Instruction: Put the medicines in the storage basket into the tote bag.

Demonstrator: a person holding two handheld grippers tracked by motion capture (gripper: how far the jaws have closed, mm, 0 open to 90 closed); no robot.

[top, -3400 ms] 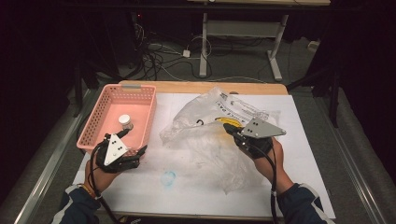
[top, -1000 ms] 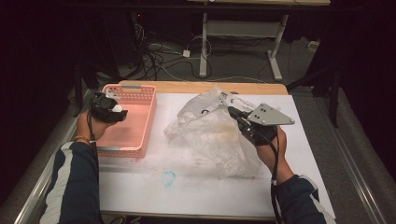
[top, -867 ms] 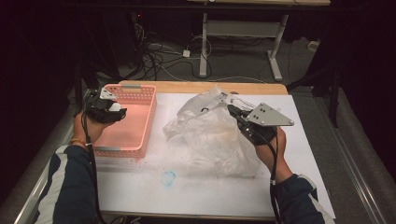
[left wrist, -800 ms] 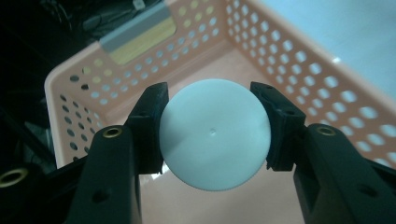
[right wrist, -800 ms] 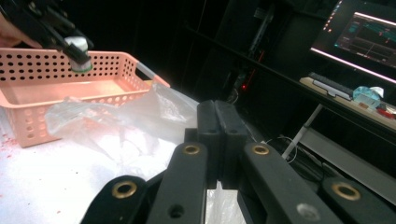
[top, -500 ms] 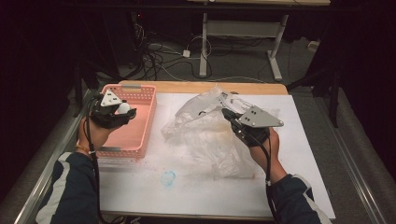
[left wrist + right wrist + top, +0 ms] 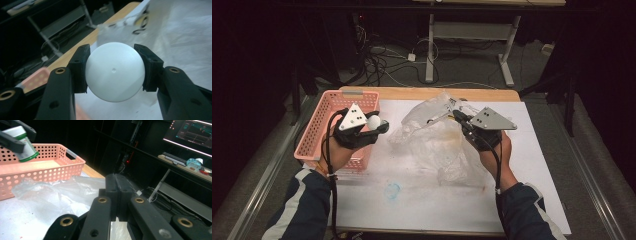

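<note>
1. Left gripper (image 7: 379, 125) grasping the bottle (image 7: 373, 121) by its round white cap, one pad on each side, so as to carry it without slipping. Cap facing the left gripper view's camera; green band on the body seen from the right gripper view.
2. Bottle held in the air, above and just beyond the pink basket (image 7: 319, 135) at its bag-side rim. Lifted clear of the basket wall, seemingly for travel toward the bag.
3. Right gripper (image 7: 459, 117) clenched, jaws pressed flat together on what looks like a thin fold of the plastic bag (image 7: 437, 145). Well apart from the basket, on the far side of the bag from it.
4. Pinched at the bag's upper edge and raised, probably to hold the mouth up and open for something to go in. Mouth itself hard to make out in the crumpled film.
5. Bag slumped on the white sheet (image 7: 412, 200) just beside the basket, its nearest folds close to the basket's wall. Short path for the bottle as a result.
6. Basket seemingly empty inside, judged from the right gripper view.
7. Likely next need: aiming the bottle at the raised opening while keeping the film taut.
</note>
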